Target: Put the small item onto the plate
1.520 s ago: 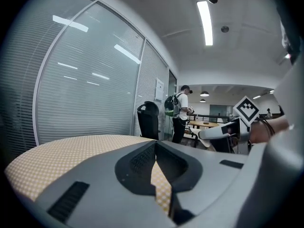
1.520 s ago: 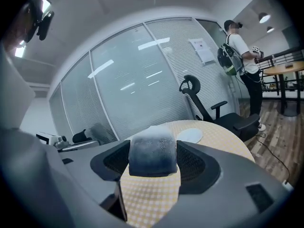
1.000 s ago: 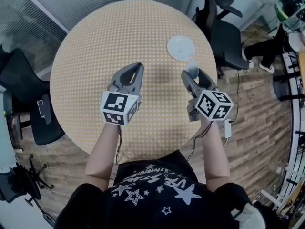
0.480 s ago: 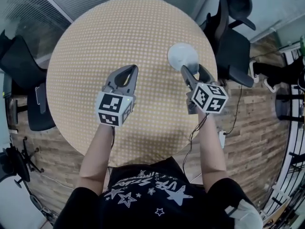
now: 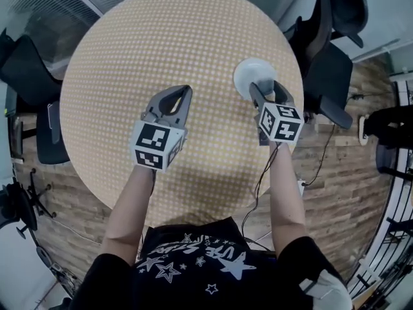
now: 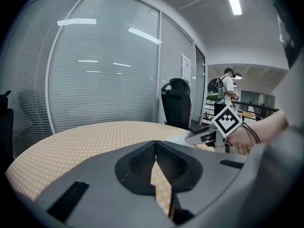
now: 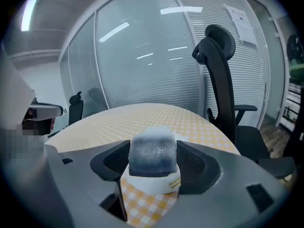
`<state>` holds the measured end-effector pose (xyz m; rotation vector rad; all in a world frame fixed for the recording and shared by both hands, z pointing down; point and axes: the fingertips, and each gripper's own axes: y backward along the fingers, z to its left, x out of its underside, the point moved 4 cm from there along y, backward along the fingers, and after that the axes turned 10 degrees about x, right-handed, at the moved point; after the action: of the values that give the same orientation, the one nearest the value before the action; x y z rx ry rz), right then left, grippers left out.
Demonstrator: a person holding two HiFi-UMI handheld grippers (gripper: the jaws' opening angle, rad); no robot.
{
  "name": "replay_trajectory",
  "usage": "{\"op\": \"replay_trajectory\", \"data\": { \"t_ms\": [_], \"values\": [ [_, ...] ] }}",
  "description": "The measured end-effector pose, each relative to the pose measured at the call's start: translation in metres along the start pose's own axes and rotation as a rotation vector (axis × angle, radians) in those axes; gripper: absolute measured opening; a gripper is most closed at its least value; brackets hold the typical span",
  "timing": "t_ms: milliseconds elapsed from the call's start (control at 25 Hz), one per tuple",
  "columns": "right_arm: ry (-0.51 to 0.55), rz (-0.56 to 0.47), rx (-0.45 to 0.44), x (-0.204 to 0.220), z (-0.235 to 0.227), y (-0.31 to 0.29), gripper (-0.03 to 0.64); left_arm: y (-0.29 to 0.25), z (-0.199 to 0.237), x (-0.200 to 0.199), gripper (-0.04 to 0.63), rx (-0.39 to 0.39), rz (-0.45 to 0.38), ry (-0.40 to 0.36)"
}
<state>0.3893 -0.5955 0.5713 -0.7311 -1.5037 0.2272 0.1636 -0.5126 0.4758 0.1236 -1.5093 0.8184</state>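
Clamping the small item, right tool overlaps plate seen overhead.

Left tool shut; right tool (forward) full.

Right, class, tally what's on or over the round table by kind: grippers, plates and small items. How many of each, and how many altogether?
Grippers: 2, the left gripper and the right gripper
Plates: 1, the white plate
Small items: 1, the small item, gripped in the right claw
Total: 4
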Motion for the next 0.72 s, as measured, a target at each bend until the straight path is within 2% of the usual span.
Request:
{"op": "replay_trajectory", "data": {
  "t_ms": [720],
  "values": [
    [0.194, 0.166, 0.041, 0.017, -0.001, -0.046, 0.302, -0.011, 0.010, 0.015, 0.008, -0.011, 0.025, 0.036]
  ]
}}
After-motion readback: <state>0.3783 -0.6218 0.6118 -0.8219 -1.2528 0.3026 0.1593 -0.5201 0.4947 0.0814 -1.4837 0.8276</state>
